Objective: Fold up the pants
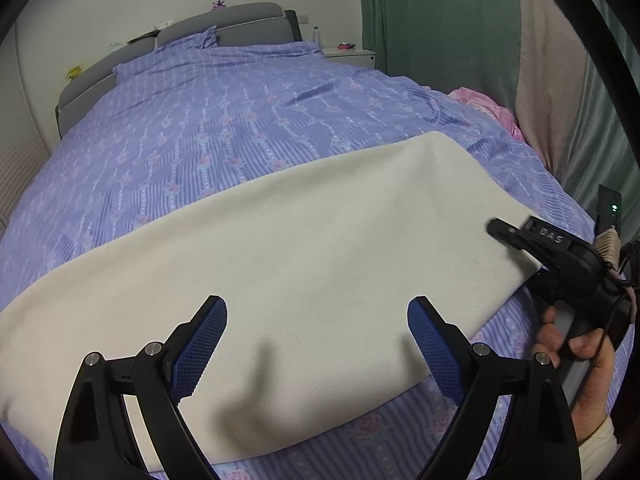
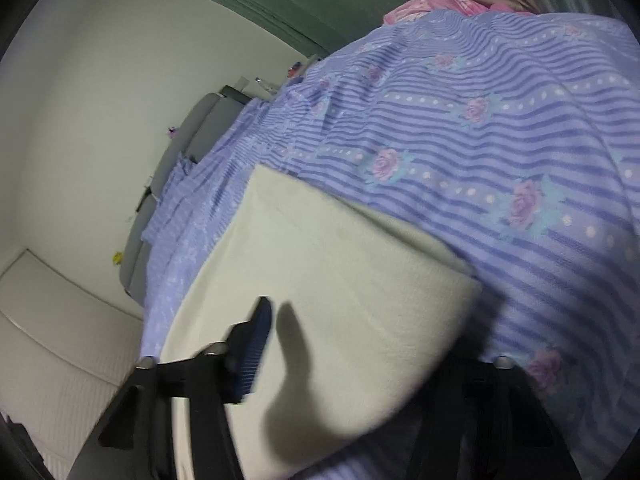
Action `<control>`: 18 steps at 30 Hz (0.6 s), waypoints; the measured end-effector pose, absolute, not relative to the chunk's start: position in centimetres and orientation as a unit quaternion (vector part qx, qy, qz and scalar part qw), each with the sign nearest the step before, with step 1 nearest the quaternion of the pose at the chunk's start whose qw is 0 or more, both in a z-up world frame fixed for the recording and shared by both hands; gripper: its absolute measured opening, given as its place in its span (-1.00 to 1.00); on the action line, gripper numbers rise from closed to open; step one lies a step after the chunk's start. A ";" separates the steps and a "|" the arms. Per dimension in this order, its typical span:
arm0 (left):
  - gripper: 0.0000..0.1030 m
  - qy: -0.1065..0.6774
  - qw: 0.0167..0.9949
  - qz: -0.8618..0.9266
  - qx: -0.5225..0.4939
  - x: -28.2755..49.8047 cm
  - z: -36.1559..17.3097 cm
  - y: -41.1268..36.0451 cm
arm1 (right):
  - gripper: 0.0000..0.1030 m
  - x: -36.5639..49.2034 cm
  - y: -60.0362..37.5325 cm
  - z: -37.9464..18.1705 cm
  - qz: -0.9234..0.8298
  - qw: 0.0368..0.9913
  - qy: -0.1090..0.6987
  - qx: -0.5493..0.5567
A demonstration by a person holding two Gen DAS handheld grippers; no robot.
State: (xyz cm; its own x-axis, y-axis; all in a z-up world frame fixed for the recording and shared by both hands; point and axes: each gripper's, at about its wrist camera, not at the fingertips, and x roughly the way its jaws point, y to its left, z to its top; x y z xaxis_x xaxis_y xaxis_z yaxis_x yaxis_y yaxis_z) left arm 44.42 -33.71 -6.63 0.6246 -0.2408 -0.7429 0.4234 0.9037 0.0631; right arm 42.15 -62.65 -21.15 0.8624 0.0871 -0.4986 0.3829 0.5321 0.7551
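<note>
Cream pants (image 1: 304,240) lay flat across the foot of the bed, on a lilac striped, rose-print duvet cover (image 1: 208,128), already looking like a long smooth band with few wrinkles; waistband and hems could not be told apart. Left gripper (image 1: 318,344) hovered low over the near edge, jaws spread wide, nothing between the blue pads (image 1: 200,352). Right gripper (image 2: 360,360) sat at the right end of the cloth, seen from the left wrist view as a black body held in a bare hand (image 1: 576,344). In its own view one blue finger was over the fabric and the other side lay dark at the cloth's corner; jaws looked parted, and whether cloth sat between them could not be told. Fabric read as thick, soft, matte, fleece-like: light, limp, no stiffness, likely to sag and drag on the cover if lifted from one point. Not slippery, by the nap; ribbed pads should bite well. Best hold judged to be the two corners of one short end, pinching all layers together. Pink bedding (image 1: 484,106) lay bunched at the far right edge, well apart.
</note>
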 end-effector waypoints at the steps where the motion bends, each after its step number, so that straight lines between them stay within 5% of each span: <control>1: 0.80 0.392 0.894 -0.185 0.115 44.5 -6.6 -33.5 | -0.48 41.8 -62.9 -21.1 -0.083 0.836 0.244 0.484; 5: 0.80 0.392 0.897 -0.178 0.100 44.3 -5.8 -32.2 | -0.70 41.5 -62.8 -18.8 -0.079 0.846 0.242 0.468; 18: 0.80 0.409 0.905 -0.116 0.018 43.2 -3.4 -19.3 | -0.74 43.5 -47.9 -3.1 -0.034 0.951 0.261 0.164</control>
State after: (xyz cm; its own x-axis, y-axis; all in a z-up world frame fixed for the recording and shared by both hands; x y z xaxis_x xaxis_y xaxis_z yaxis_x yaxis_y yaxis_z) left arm 43.22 -19.29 -3.36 0.6389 -0.1943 -0.7443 0.2242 0.9726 -0.0614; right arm 43.51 -47.89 -3.08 0.8612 0.0211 -0.5079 0.1504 0.9438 0.2942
